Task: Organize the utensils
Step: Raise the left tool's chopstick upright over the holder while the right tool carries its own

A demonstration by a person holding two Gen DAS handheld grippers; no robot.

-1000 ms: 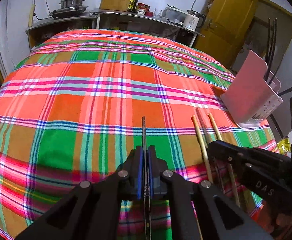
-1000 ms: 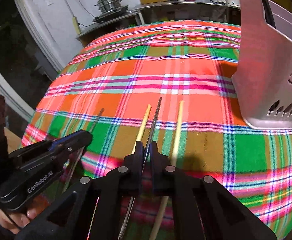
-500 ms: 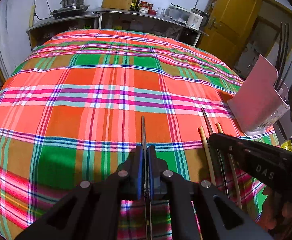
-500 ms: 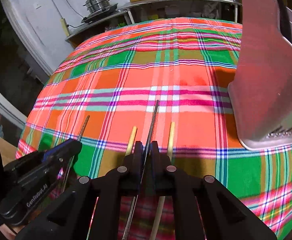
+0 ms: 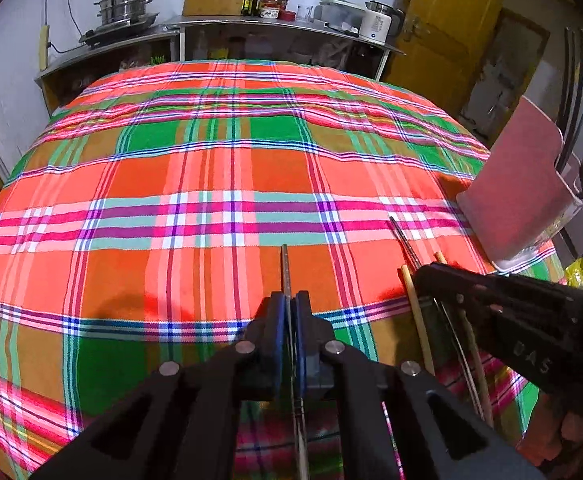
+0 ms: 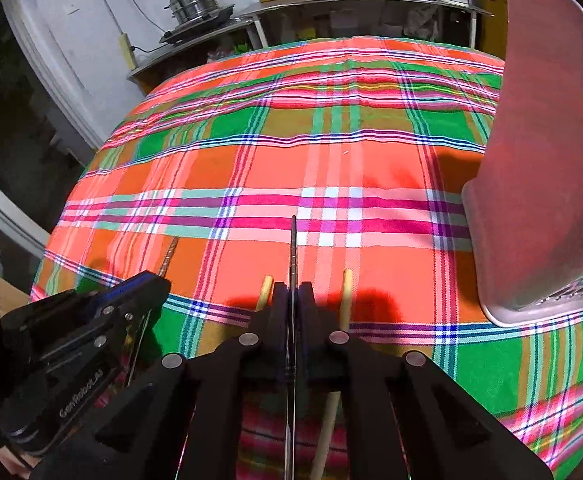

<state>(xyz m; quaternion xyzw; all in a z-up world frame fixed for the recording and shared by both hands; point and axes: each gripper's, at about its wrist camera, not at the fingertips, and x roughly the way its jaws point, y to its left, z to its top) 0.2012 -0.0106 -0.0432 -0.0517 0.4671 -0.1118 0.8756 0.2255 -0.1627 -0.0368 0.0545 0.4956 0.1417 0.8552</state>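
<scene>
My left gripper [image 5: 290, 300] is shut on a thin dark metal utensil [image 5: 285, 268] that sticks out forward above the plaid tablecloth [image 5: 211, 176]. My right gripper [image 6: 293, 290] is shut on a second thin dark metal utensil [image 6: 293, 244], held above two wooden chopsticks [image 6: 347, 292] that lie on the cloth. In the left wrist view the right gripper [image 5: 423, 272] sits at the right, over the chopsticks [image 5: 413, 304]. In the right wrist view the left gripper [image 6: 159, 280] is at lower left. A pink utensil holder [image 6: 539, 184] stands at the right; dark utensils [image 5: 571, 92] stand in it.
Beyond the table's far edge stands a metal counter [image 5: 251, 26] with a steamer pot [image 5: 123, 4], bottles and a white kettle [image 5: 375, 24]. A yellow door [image 5: 447, 28] is at back right. The table's near edge drops off below both grippers.
Both grippers have risen and drawn back toward the near edge with their utensils still clamped. The chopsticks now lie mostly under the right gripper. The holder looms larger at the right.
</scene>
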